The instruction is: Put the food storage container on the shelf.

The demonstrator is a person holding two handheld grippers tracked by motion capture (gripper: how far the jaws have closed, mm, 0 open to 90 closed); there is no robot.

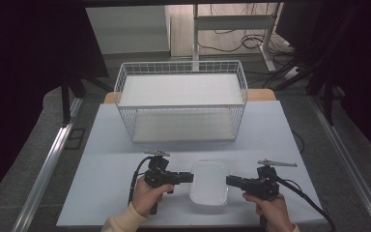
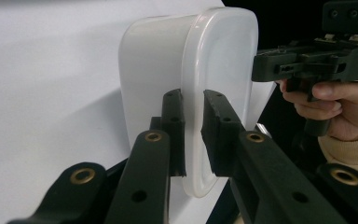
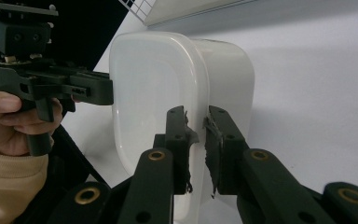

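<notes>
— Step in hand? Left tool (image 1: 187, 177) and right tool (image 1: 232, 181) each pinching the rim of the white rounded plastic tub (image 1: 208, 182), low on the white counter (image 1: 116, 145), near edge.
— Next, probably: level lift together toward the white wire basket (image 1: 181, 99) beyond.

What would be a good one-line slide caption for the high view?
Two hand-held grippers, left and right, clamp a white lidded container from opposite sides, before a wire basket.

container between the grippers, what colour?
White, slightly translucent container; the left gripper view shows it best.
</notes>
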